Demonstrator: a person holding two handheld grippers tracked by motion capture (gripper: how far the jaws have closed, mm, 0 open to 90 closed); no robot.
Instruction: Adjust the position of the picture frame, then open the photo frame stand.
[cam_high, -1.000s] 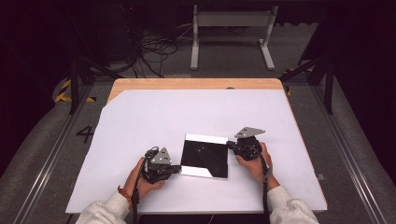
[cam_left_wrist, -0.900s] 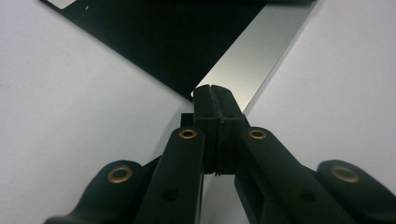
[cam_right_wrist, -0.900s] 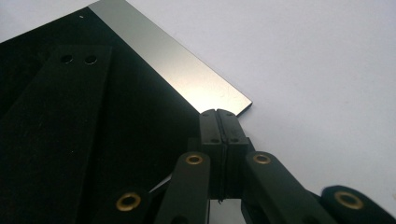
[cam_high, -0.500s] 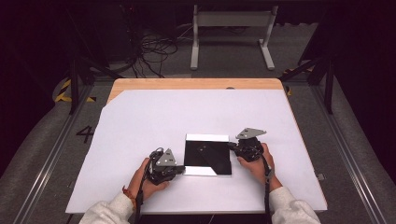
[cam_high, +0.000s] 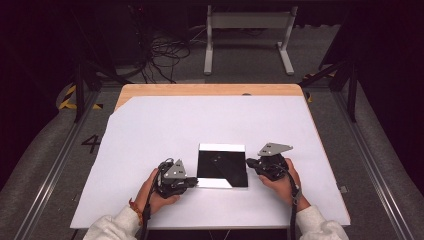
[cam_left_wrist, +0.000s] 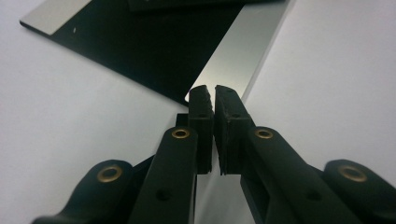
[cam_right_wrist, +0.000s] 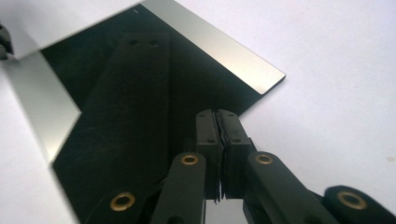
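A: How's the light in the high view?

B: The white table cover is bright and evenly lit; the floor around it sinks into near-black. The picture is soft and grainy.

A: And the gripper views?

B: The mirror-like sheet shows pale grey glare bands. The near jaws are slightly blurred, and shadows are faint.

A wooden desk stands on a grey floor, its bare wood showing as a strip along the far edge and at the cut far-left corner. A large white sheet covers almost all of the desktop, reaching to the near edge. On the sheet, towards the near middle, lies a flat, glossy black square panel with pale, mirror-like bands along its far edge and near-left corner. The panel rests flat on the white sheet.
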